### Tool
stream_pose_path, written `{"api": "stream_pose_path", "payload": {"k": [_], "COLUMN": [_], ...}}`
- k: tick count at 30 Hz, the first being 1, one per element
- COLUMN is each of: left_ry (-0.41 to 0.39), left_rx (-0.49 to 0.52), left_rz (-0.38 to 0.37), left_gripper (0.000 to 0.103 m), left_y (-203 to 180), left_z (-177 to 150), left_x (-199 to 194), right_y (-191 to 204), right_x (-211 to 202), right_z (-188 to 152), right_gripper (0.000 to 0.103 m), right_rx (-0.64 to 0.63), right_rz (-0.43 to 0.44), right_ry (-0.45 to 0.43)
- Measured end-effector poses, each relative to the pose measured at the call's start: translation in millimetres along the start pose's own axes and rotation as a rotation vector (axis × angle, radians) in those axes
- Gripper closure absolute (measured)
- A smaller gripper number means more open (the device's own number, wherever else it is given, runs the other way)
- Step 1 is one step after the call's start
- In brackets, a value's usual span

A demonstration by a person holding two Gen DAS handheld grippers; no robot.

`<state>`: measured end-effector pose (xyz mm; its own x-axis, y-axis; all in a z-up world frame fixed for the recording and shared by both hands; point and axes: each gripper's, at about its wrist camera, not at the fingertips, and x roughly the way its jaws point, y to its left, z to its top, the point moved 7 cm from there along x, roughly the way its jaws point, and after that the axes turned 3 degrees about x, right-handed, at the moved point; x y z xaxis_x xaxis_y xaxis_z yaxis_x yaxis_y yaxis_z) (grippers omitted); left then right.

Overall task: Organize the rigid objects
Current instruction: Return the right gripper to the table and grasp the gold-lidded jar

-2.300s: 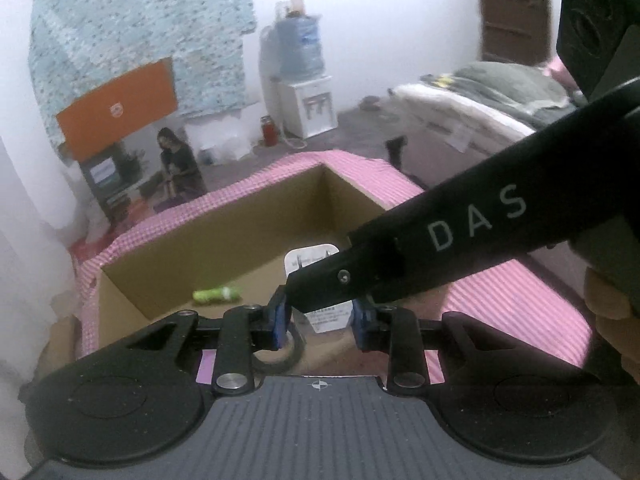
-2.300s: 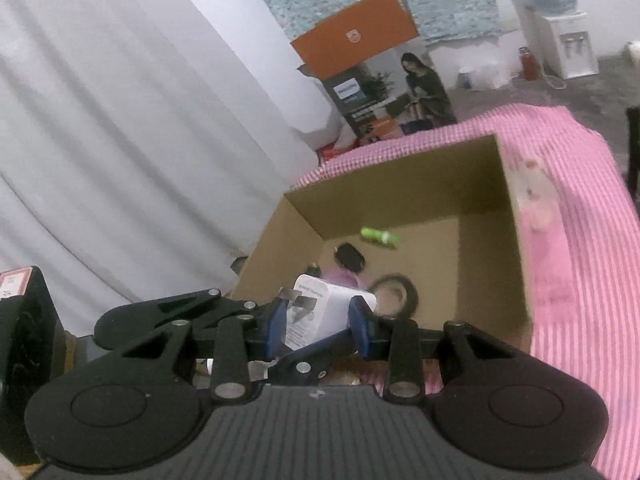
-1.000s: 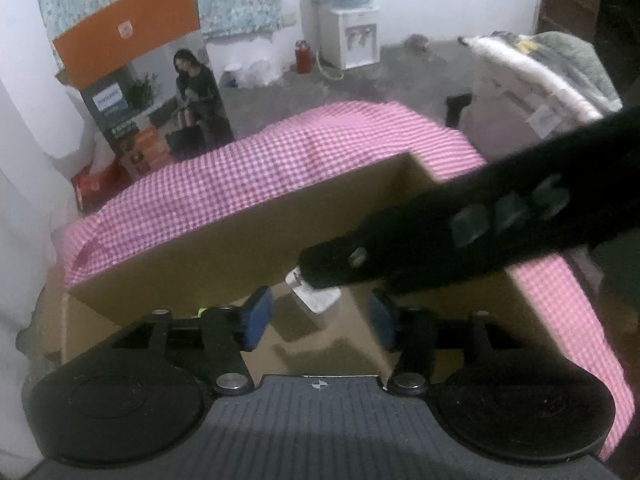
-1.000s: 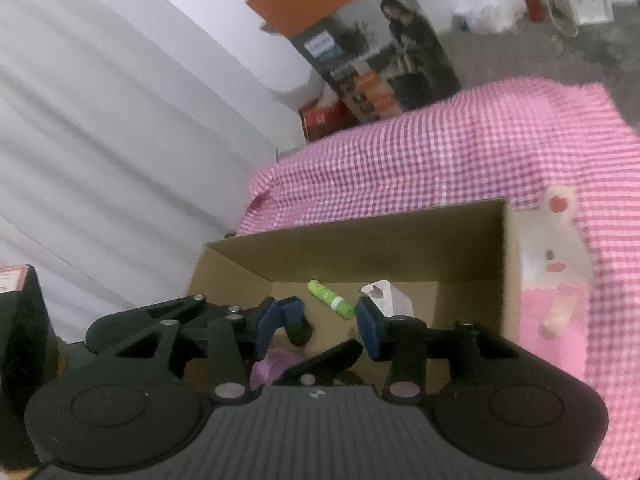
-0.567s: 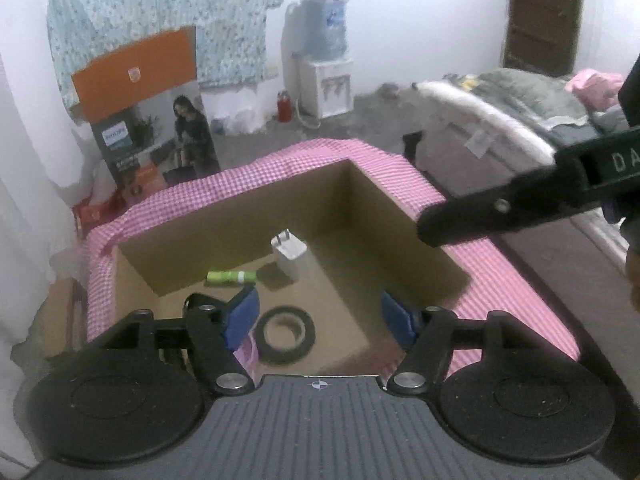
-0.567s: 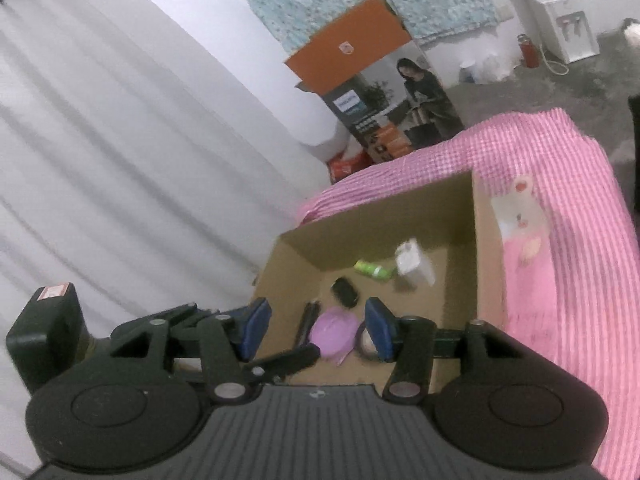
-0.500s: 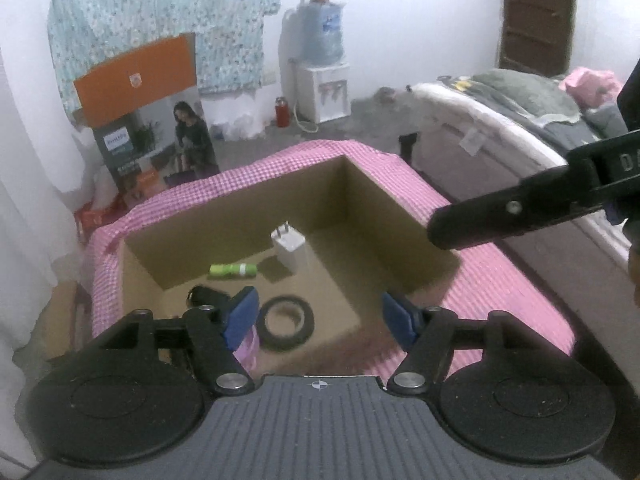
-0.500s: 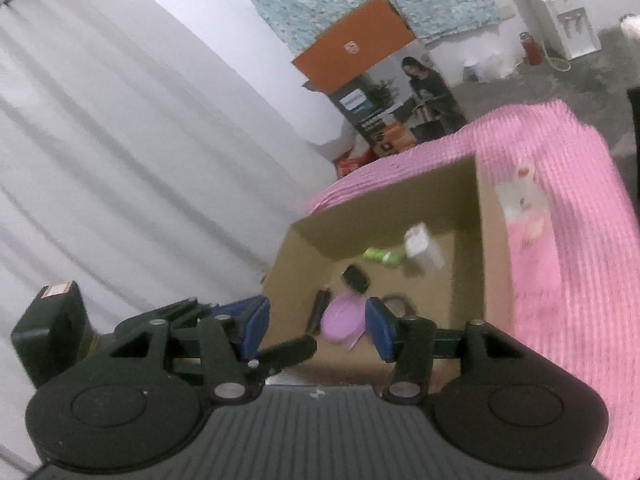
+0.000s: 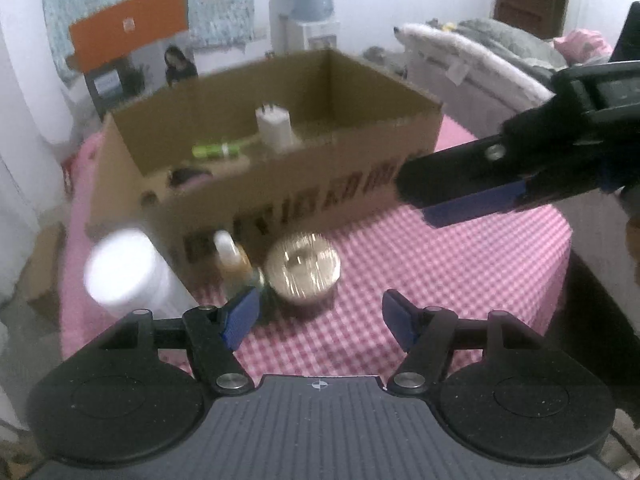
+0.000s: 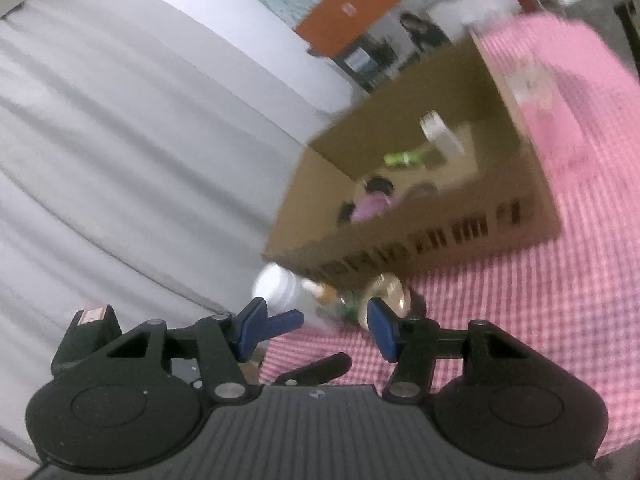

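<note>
A: So, what changed? Both hand-held grippers have pulled back from inside the open brown cardboard box (image 9: 280, 168). The white wall charger (image 9: 273, 127) they carried between them now stands in the box, beside the green tube (image 9: 218, 149).

B: And the jaws?

A: The left hand-held gripper (image 9: 316, 318) and the right hand-held gripper (image 10: 316, 330) both stand apart with nothing between the pads; each has just been opening.

B: Meaning the charger is done?

A: I'd judge so. Just in front of the box, on the pink checked counter (image 9: 460, 272), wait a gold-lidded round jar (image 9: 303, 266), a small amber dropper bottle (image 9: 232, 258) and a white-capped bottle (image 9: 124, 270). The jar looks nearest.
</note>
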<state>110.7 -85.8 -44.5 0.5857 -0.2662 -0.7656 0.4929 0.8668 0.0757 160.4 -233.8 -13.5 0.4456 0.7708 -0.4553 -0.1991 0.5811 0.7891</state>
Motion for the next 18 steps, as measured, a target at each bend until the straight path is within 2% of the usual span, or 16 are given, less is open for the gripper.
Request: {"api": "stream_pose_path", "payload": {"k": [7, 18], "left_ry": [0.032, 0.037], "left_rx": [0.037, 0.057], "left_rz": [0.006, -0.023], "left_gripper": [0.037, 0.039], "left_y": [4, 6], "left_z": [-14, -16], "left_x": [29, 51], "right_y": [-36, -58], "right_x": [45, 85], "right_z": [-14, -2], "right_gripper": [0.046, 0.055], "right_rx": [0.081, 0.099], "right_rz": [-0.069, -0.115], "right_ry": [0.03, 0.063]}}
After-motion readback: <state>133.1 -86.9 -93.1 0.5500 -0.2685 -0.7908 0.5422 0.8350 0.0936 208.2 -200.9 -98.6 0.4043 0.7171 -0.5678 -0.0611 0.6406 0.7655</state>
